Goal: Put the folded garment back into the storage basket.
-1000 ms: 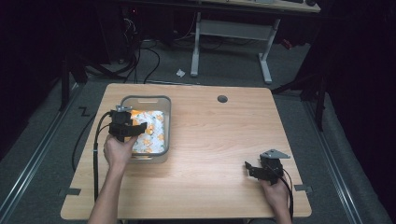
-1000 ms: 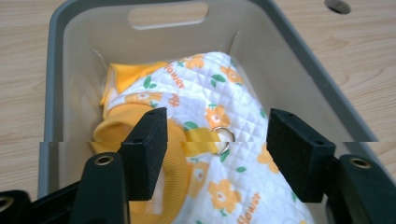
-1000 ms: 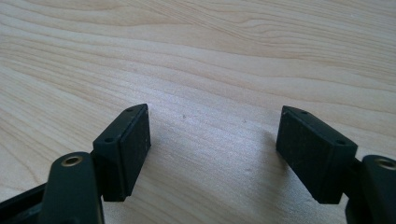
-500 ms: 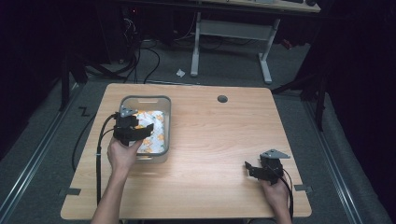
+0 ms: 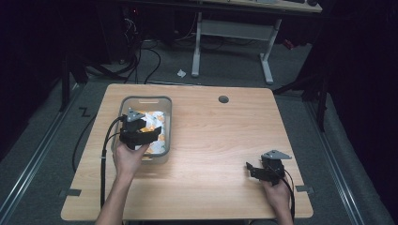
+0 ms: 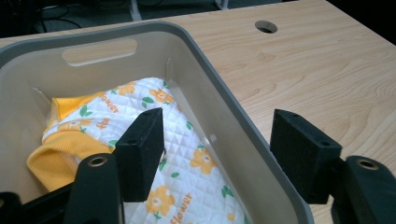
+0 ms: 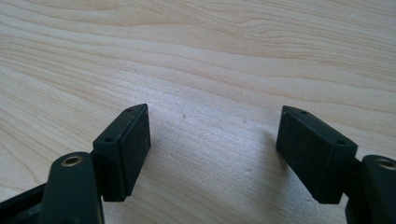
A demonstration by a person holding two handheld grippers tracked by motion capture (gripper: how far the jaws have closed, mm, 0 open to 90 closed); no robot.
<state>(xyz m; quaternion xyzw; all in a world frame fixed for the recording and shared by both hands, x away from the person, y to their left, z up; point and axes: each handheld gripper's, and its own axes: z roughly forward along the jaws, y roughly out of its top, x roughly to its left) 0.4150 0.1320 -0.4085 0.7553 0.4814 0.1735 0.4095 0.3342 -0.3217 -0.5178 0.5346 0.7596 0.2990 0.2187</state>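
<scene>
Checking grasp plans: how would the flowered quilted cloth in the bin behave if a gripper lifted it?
The cloth is probably floppy: it lies crumpled in folds in the bin, so it would likely drape and sag. It looks light, being thin quilted fabric. It is unlikely to slip or break.

one bin (image 5: 141, 101), one garment (image 6: 187, 154), two grippers (image 5: 141, 132)

Two black handheld grippers, left gripper (image 5: 149, 132) and right gripper (image 5: 252, 168), each topped by a grey three-cornered plate, thick rectangular black jaw pads (image 6: 140, 151) with small screw holes, brass-ringed pivots, black trailing cables, bare forearms
</scene>
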